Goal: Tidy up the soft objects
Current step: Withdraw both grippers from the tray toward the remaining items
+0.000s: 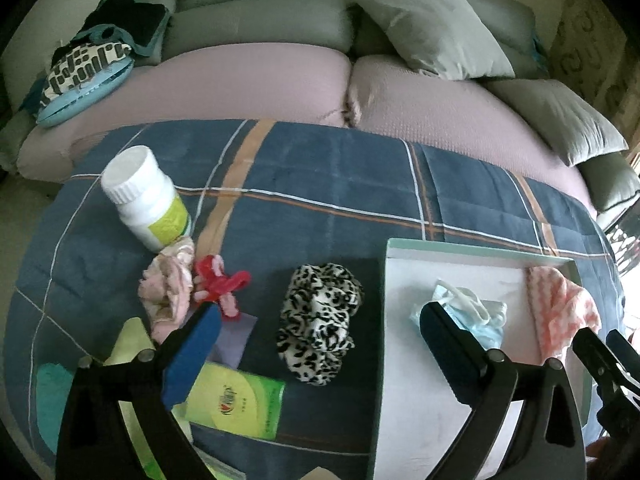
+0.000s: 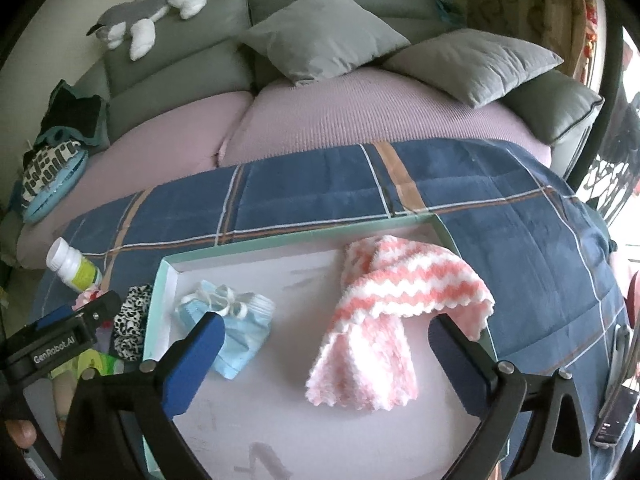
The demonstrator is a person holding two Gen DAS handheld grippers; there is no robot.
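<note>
with both claws spread wide and gripping nothing, i hold my right claw (image 2: 326, 354) over the shallow white tray with mint-green rim (image 2: 280, 236), where the pink-and-white zigzag knitted cloth (image 2: 384, 320) lies between its fingers. just left of it rests the crumpled light-blue face mask (image 2: 234, 328). between my left claw's (image 1: 316, 344) fingers sits the leopard-print fabric scrunchie (image 1: 318, 320), outside the tray on the blue plaid blanket (image 1: 320, 176).

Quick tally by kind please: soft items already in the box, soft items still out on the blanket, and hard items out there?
In box: 2, blue face mask, pink-white knit cloth
Soft on blanket: 2, leopard scrunchie, pink scrunchie
Hard: 2, white bottle, red clip
Total: 6
</note>
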